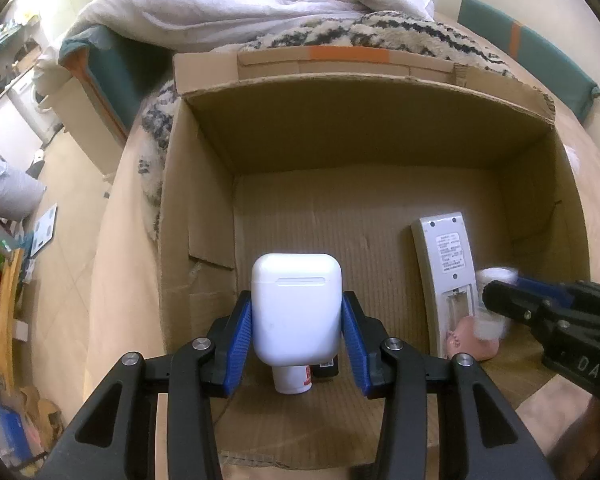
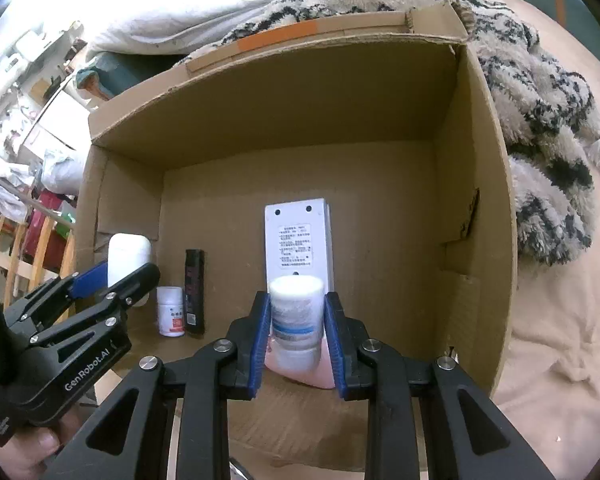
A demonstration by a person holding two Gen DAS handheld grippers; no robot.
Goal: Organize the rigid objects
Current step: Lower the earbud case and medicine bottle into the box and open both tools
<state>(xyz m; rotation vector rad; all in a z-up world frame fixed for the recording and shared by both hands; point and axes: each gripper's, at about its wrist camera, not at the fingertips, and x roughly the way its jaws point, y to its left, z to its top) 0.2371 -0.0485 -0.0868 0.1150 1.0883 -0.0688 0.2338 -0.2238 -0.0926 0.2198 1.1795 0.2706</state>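
Observation:
My left gripper (image 1: 297, 312) is shut on a white earbuds case (image 1: 296, 304), held over the left part of an open cardboard box (image 1: 364, 120). Below it on the box floor stand a small white pill bottle (image 1: 292, 380) and a black rectangular item (image 1: 326, 368). My right gripper (image 2: 297, 312) is shut on a white cylindrical bottle (image 2: 297, 312) with a blue label, over the box's middle. A white remote (image 2: 296, 236) lies face down behind that bottle. A pink doll head (image 1: 470, 340) lies under the right gripper (image 1: 496, 292). The left gripper (image 2: 116, 276) with the case (image 2: 128, 256) shows at the left.
The box (image 2: 476, 200) sits on a beige bed sheet (image 2: 556, 340). A fluffy black-and-white blanket (image 2: 540, 100) lies against its far and right sides, with a white duvet (image 1: 260, 0) behind. A hand (image 2: 24, 452) holds the left gripper. Room clutter fills the far left.

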